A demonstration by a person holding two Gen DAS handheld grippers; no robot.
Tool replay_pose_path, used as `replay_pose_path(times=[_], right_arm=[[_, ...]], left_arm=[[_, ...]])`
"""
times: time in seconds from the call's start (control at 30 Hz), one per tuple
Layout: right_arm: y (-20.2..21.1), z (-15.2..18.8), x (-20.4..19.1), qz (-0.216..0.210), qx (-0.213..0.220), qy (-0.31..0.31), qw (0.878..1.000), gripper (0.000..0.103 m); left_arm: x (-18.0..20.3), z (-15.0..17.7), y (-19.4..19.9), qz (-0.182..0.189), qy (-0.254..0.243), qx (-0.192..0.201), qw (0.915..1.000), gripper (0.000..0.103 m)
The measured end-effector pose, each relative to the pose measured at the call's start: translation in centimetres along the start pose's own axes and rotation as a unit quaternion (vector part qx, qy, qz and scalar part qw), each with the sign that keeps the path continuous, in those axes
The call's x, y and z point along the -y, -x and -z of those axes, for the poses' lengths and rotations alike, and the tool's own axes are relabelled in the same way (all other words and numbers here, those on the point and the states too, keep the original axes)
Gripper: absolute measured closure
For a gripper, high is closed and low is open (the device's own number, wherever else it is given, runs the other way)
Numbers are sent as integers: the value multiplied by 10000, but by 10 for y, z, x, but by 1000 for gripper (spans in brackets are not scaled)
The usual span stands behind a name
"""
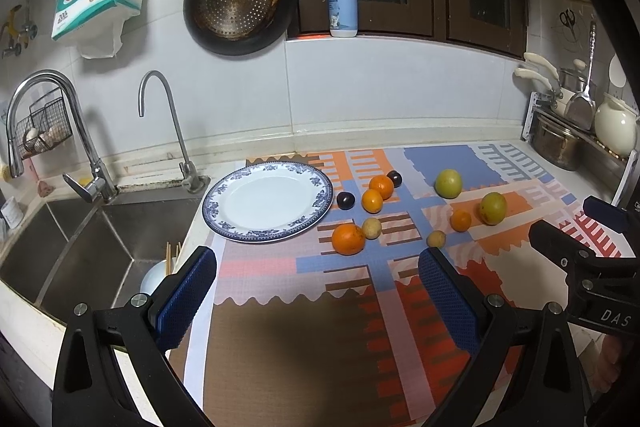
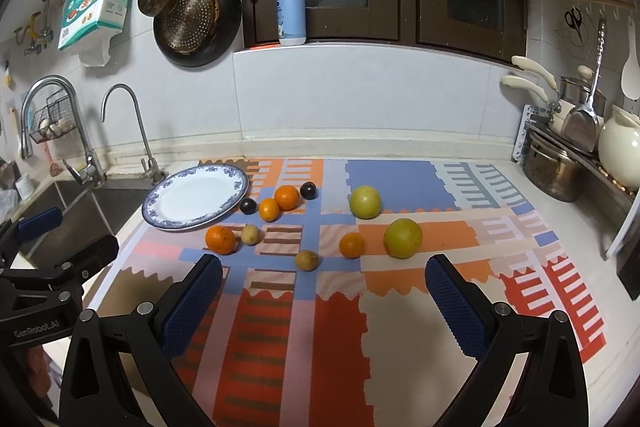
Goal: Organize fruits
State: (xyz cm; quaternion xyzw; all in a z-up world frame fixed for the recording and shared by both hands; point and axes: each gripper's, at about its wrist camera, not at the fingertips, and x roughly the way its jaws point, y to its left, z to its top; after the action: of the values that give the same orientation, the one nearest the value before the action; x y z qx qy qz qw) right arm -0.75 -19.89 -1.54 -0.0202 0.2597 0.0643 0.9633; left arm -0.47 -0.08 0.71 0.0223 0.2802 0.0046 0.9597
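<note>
Ten fruits (image 2: 307,260) beyond right gripper (image 2: 323,279)

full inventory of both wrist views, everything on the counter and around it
plate: 1, white with blue rim, mat's left end, nothing on it
oranges: 4, orange, loose on the mat right of the plate
green fruits: 2, yellow-green, large, mat's right half
dark fruits: 2, near-black, small, by the plate and behind the oranges
tan fruits: 2, yellow-brown, small, front of the group
mat: 1, orange, blue, red and brown pattern, on the counter
sink: 1, steel, left of the counter, two taps
pump bottle: 1, white and blue, window sill
pans and strainers: several, dark and brass, hung on the wall
pots: steel, rack at right
left claw: black, blue pads, open
right claw: black, blue pads, open
</note>
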Motion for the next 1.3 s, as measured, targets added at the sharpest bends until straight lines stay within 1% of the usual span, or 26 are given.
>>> replay_pose_path(times=[1.3], right_arm=[[0, -1, 1, -5, 12, 6, 10000, 1]], left_arm=[[2, 1, 0, 14, -14, 21, 10000, 0]])
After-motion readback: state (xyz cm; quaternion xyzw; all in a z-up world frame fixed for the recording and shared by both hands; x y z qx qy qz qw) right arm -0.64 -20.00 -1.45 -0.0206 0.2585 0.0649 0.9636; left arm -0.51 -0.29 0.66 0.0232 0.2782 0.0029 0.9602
